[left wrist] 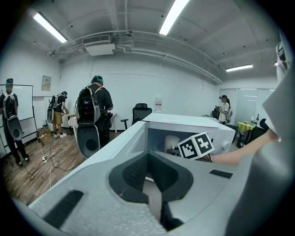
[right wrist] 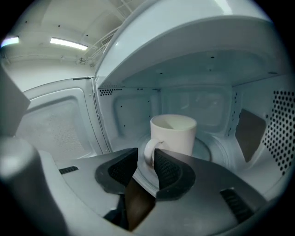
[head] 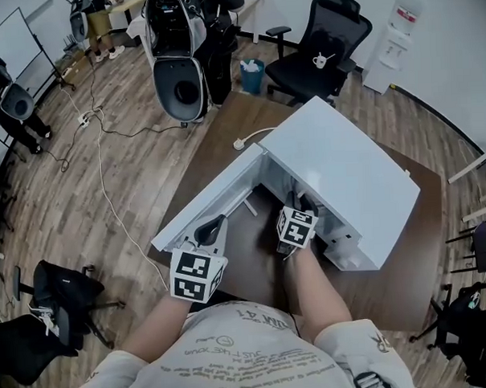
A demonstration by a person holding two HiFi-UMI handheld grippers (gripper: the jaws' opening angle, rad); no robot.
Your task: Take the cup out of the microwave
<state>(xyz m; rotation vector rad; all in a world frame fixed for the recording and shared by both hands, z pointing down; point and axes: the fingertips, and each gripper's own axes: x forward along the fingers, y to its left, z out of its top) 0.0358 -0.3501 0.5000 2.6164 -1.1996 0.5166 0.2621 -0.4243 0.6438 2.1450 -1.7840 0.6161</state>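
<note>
A white cup (right wrist: 173,133) stands upright on the glass turntable (right wrist: 212,150) inside the open white microwave (head: 346,168). Its handle faces me. My right gripper (right wrist: 146,163) reaches into the oven's mouth (head: 298,201) with its jaws open, and the cup's handle shows in the gap between the tips without being pressed. My left gripper (head: 212,229) hangs outside, next to the swung-open door (head: 207,200). Its pads meet at the tips (left wrist: 148,159) with nothing between them. From there the cup (left wrist: 172,142) and the right gripper's marker cube (left wrist: 196,145) are visible in the cavity.
The microwave sits on a brown table (head: 407,278), and its door blocks the left side. A white cable (head: 249,138) runs off the table's far edge. A black office chair (head: 317,49), a bin (head: 252,74) and people with equipment (head: 181,55) stand beyond.
</note>
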